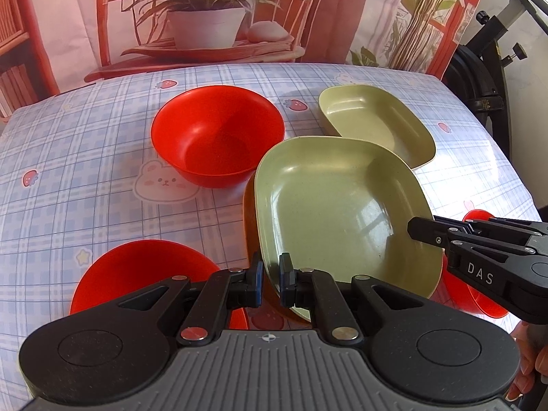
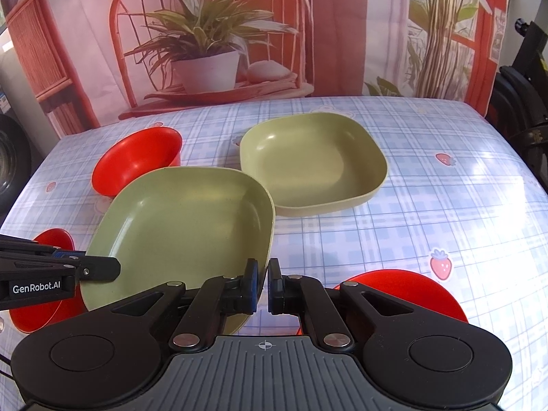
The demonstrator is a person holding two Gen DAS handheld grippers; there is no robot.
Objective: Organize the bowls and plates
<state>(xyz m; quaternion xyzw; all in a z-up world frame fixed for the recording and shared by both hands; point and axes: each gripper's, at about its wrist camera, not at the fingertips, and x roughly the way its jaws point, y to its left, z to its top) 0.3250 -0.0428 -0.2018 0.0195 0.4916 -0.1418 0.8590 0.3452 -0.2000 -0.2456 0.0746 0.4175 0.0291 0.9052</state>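
Both grippers hold one green square plate lifted and tilted above the table. My left gripper is shut on its near-left rim. My right gripper is shut on its near-right rim; it also shows in the left wrist view. A second green plate lies flat on the table behind. A red bowl stands at the back left. Another red bowl sits near left, a third near right.
The table has a blue plaid cloth with strawberry and rabbit prints. A printed backdrop with a plant and chair hangs behind. Black equipment stands past the right edge of the table.
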